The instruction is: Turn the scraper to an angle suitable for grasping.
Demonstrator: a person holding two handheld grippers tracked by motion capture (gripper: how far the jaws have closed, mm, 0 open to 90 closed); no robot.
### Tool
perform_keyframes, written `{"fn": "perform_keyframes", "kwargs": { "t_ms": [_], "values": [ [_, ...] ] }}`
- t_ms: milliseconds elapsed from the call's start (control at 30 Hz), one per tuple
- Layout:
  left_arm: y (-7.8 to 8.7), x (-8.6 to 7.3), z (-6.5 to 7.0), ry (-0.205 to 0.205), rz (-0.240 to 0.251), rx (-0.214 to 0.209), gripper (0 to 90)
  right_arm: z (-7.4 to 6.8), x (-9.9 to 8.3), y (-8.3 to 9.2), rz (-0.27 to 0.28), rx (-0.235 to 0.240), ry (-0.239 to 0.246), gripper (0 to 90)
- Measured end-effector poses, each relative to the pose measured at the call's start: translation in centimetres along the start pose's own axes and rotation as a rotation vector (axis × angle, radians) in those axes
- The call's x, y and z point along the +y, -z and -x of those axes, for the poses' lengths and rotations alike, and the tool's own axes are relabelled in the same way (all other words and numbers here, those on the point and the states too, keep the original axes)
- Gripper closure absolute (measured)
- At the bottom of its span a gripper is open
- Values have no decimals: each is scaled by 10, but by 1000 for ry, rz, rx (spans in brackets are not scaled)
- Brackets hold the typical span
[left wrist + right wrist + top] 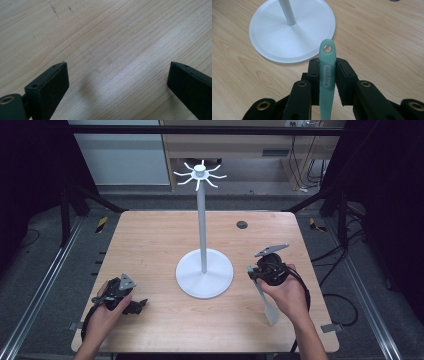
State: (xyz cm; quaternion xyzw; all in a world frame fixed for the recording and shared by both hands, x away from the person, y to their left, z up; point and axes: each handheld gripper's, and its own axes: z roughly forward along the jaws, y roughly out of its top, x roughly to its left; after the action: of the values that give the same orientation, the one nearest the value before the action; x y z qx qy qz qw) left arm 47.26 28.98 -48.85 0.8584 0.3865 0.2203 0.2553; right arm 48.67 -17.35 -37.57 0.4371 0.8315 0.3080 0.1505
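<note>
A white stand (204, 270) with a round base, a tall pole and a ring of hooks at its top (199, 173) rises from the middle of the wooden table (150, 240). My right gripper (327, 65) is shut on the handle of a pale green spatula (327, 80). The handle's hanging hole points toward the stand's base (287, 37). In the high view the spatula's blade (267, 306) hangs toward the person from the right gripper (254, 270). My left gripper (143, 304) rests low at the table's front left, jaws wide apart over bare wood (117, 72).
A small dark round cap (242, 224) is set into the table at the back right. Metal rails and cables run along the floor on both sides. Bare table lies between the stand and the front edge.
</note>
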Motion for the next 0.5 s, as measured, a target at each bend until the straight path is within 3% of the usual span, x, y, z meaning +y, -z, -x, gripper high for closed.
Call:
{"fn": "perform_keyframes", "kwargs": {
  "t_ms": [367, 500],
  "values": [
    [0, 0, 0, 3, 1, 0, 35, 5, 10, 25, 98, -16, -3, 748],
    [0, 0, 0, 3, 1, 0, 35, 4, 16, 36, 158, -27, -4, 748]
  ]
}}
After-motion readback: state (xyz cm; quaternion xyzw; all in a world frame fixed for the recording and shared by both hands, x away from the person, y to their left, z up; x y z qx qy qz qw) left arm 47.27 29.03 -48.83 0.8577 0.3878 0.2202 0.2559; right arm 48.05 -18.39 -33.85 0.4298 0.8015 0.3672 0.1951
